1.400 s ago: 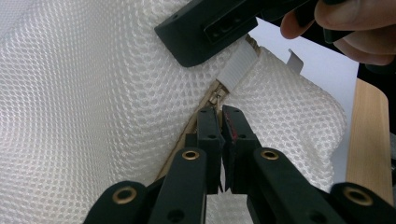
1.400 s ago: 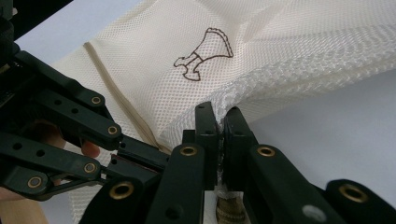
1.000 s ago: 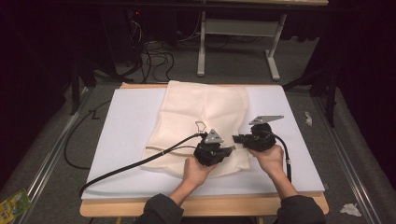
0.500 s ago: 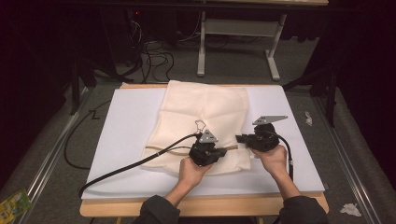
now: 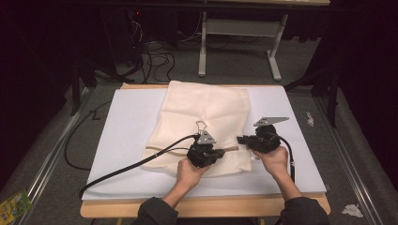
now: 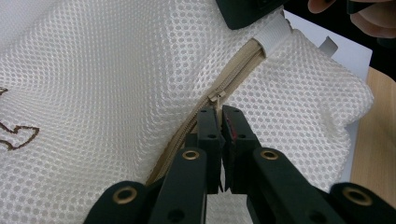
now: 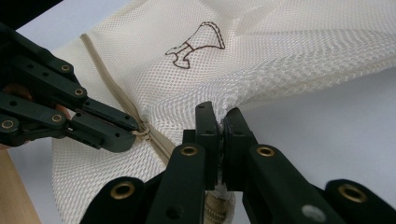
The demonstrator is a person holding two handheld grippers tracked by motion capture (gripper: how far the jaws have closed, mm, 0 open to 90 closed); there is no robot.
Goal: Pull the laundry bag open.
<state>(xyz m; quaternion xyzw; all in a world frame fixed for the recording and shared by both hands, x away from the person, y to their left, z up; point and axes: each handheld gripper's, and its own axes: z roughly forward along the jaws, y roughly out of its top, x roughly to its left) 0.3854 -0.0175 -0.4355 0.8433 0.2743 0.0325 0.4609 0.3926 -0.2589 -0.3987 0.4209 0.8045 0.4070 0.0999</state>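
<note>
A cream mesh laundry bag (image 5: 202,110) lies on the white board (image 5: 126,122), its tan zipper (image 6: 233,74) running across its near end. My left gripper (image 5: 219,152) is shut on the zipper pull (image 6: 215,97), which sticks out just past its tips. In the right gripper view the left gripper (image 7: 133,130) holds the pull (image 7: 144,131) partway along the zipper (image 7: 107,84). My right gripper (image 5: 240,139) is shut on the bag's edge (image 7: 224,105) at the zipper's end, next to a white fabric tab (image 6: 275,35). A brown embroidered mark (image 7: 196,44) is on the mesh.
The board rests on a wooden table whose front edge (image 5: 197,208) is near the person. A black cable (image 5: 131,166) trails left from the left gripper across the board. Another table's white legs (image 5: 244,28) and cables stand on the floor behind.
My left gripper has shifted a little to the left along the zipper. The right gripper has stayed where it was.
</note>
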